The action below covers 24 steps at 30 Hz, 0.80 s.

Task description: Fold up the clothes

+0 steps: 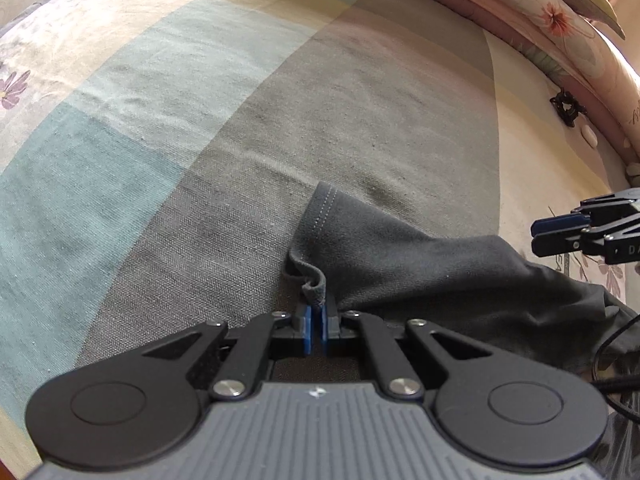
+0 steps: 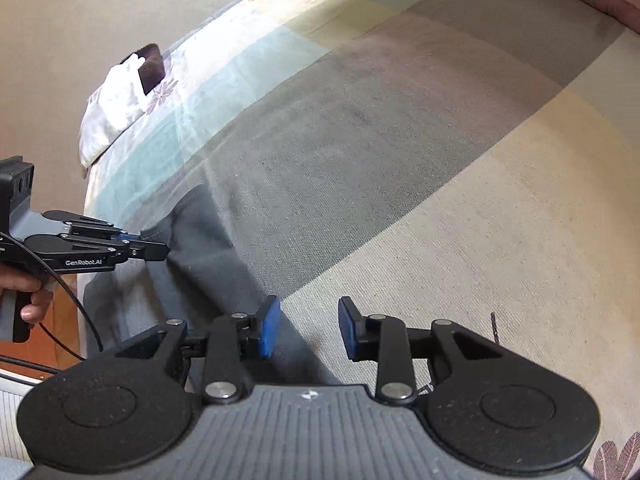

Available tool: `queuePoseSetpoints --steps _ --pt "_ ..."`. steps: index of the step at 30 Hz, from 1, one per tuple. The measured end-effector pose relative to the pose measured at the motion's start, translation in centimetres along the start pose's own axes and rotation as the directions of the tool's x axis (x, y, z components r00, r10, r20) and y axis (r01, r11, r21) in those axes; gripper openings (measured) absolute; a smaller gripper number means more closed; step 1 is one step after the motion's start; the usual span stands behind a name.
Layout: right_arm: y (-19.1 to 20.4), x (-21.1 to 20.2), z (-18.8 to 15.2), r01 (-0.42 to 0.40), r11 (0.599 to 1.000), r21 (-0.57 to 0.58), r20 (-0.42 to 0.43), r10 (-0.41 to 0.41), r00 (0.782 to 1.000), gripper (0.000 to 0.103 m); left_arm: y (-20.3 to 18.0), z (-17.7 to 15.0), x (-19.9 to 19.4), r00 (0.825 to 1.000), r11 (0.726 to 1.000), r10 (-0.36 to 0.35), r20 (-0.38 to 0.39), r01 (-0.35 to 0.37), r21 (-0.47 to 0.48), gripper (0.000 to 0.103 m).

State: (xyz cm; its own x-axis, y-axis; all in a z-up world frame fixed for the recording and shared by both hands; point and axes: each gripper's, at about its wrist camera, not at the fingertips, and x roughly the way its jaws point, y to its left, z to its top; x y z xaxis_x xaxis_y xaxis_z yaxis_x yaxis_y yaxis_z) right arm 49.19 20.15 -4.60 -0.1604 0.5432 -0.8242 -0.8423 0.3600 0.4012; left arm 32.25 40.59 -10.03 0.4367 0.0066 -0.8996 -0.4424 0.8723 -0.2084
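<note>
A dark grey garment (image 1: 420, 264) lies on the bed and trails off to the right in the left wrist view. My left gripper (image 1: 316, 316) is shut on a curled bit of its stitched hem. The right wrist view shows that same gripper (image 2: 154, 246) at the left, pinching the garment (image 2: 200, 248) near the bed's edge, with a hand (image 2: 28, 296) on its handle. My right gripper (image 2: 308, 328) stands open just above the cloth's right edge, with nothing pinched between its blue pads (image 2: 269, 326). It also shows at the right edge of the left wrist view (image 1: 538, 234).
The bedspread (image 1: 200, 140) has grey, teal, cream and yellow blocks. A pink floral quilt (image 1: 560, 20) borders the far side, with a black hair clip (image 1: 568, 108) beside it. A dark object (image 2: 150, 68) sits at the bed's far corner. A black cable (image 2: 76, 304) hangs over the wooden floor (image 2: 60, 336).
</note>
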Motion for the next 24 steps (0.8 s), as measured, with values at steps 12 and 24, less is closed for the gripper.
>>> queuePoseSetpoints --steps 12,24 --pt "6.8 2.7 -3.9 0.061 0.912 -0.405 -0.082 -0.103 0.991 0.008 -0.3 0.5 0.4 1.0 1.0 0.008 0.006 -0.008 -0.009 0.003" --pt "2.6 -2.1 1.0 0.35 0.881 -0.319 0.152 -0.317 0.936 0.004 -3.6 10.0 -0.8 0.949 0.983 -0.147 0.281 0.109 0.146 0.003"
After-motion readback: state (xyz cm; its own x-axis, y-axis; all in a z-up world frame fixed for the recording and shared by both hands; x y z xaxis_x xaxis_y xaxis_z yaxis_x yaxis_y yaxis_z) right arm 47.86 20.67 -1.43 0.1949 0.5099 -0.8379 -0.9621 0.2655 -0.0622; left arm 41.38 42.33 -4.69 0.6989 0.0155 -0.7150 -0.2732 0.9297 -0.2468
